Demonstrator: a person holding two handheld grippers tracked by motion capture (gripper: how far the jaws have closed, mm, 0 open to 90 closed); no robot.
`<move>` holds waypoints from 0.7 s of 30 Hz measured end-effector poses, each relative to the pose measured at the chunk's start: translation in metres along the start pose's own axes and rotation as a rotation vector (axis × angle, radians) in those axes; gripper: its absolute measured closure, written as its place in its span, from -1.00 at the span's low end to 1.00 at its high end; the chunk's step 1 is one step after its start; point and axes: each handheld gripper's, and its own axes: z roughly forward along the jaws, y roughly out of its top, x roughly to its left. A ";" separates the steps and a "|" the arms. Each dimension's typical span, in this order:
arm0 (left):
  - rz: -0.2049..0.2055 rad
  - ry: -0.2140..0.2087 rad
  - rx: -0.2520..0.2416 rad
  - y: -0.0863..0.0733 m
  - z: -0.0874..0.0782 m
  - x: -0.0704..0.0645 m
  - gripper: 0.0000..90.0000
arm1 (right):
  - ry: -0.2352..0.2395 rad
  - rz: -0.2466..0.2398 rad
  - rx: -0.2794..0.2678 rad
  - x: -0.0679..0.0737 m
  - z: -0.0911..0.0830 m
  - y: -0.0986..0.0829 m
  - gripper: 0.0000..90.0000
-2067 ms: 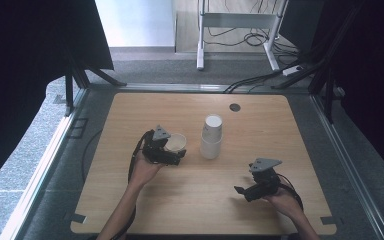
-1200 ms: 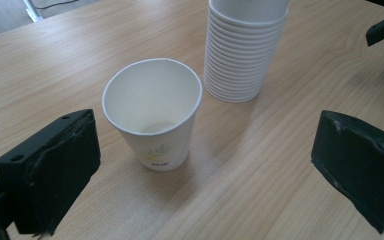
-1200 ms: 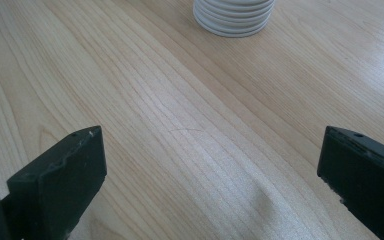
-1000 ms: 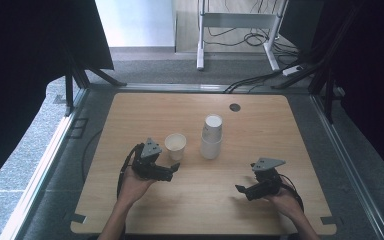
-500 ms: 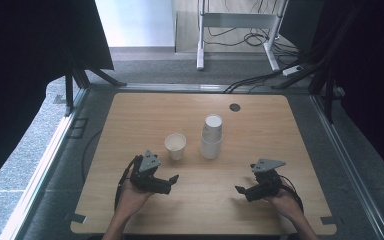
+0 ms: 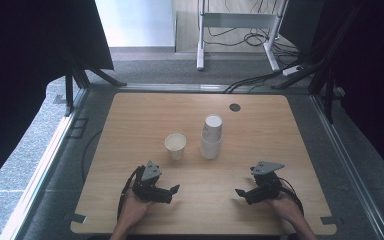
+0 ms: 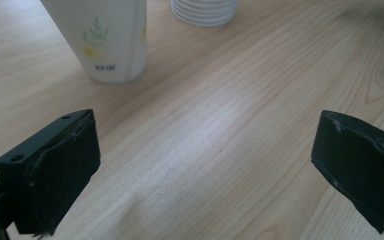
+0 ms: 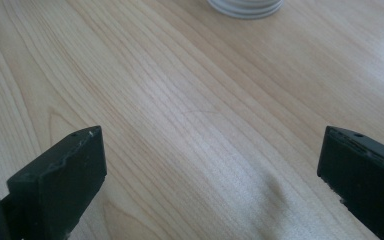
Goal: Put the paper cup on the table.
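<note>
Light wood counter (image 6: pixel 130 120) here, pale grain running across it, a small dark round disc (image 6: pixel 235 107) set into its far side. Around it lies grey carpet, with dark curtains left and right, a white frame's legs (image 6: pixel 200 35) and loose cables (image 6: pixel 260 80) on the floor beyond.

Out in the middle stands a single paper cup (image 6: pixel 175 146), upright, mouth open. Just beside it, to its right, is a stack of paper cups (image 6: pixel 211 136), taller, leaning a touch. The two stand apart, not touching. In the left gripper view the single cup (image 7: pixel 111 37) carries a printed green sprig with yellow flowers and a line of small dark lettering near the base, too blurred to read. The stack's ribbed white bottom (image 7: pixel 205 10) sits behind it.

Left gripper (image 6: pixel 174 190) rests low on the near side of the counter, jaws spread wide, nothing between them but bare wood, the cup well ahead of it. Right gripper (image 6: pixel 241 193) sits near the front right, jaws likewise wide apart and empty, pointed toward the stack.
</note>
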 end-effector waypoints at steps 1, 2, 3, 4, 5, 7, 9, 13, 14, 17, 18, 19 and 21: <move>0.000 -0.004 0.009 -0.002 0.002 -0.001 -1.00 | 0.003 0.001 0.006 0.000 0.001 -0.001 -1.00; -0.001 -0.007 0.016 -0.004 0.003 -0.002 -1.00 | 0.003 -0.001 0.010 0.000 0.002 -0.001 -1.00; 0.001 -0.006 0.022 -0.005 0.004 -0.002 -1.00 | 0.004 -0.002 0.014 0.000 0.003 -0.002 -1.00; 0.003 -0.004 0.032 -0.006 0.006 -0.003 -1.00 | 0.007 -0.002 0.019 0.000 0.004 -0.002 -1.00; 0.006 -0.003 0.041 -0.008 0.007 -0.004 -1.00 | 0.010 -0.001 0.020 0.001 0.005 -0.003 -1.00; 0.008 -0.006 0.058 -0.010 0.010 -0.005 -1.00 | 0.014 -0.001 0.029 0.001 0.008 -0.004 -1.00; 0.009 -0.008 0.075 -0.011 0.012 -0.007 -1.00 | 0.023 0.002 0.034 0.001 0.010 -0.006 -1.00; 0.018 -0.002 0.118 -0.015 0.019 -0.010 -1.00 | 0.034 0.002 0.049 0.003 0.017 -0.009 -1.00; 0.020 -0.001 0.129 -0.015 0.020 -0.011 -1.00 | 0.036 0.001 0.052 0.004 0.018 -0.010 -1.00; 0.032 0.009 0.169 -0.016 0.025 -0.013 -1.00 | 0.033 -0.010 0.047 0.005 0.021 -0.011 -1.00; 0.039 0.014 0.174 -0.016 0.026 -0.013 -1.00 | 0.032 -0.011 0.043 0.006 0.022 -0.011 -1.00; 0.038 0.020 0.183 -0.016 0.027 -0.014 -1.00 | 0.032 -0.011 0.039 0.006 0.022 -0.011 -1.00; 0.039 0.024 0.182 -0.016 0.027 -0.014 -1.00 | 0.030 -0.010 0.028 0.005 0.022 -0.013 -1.00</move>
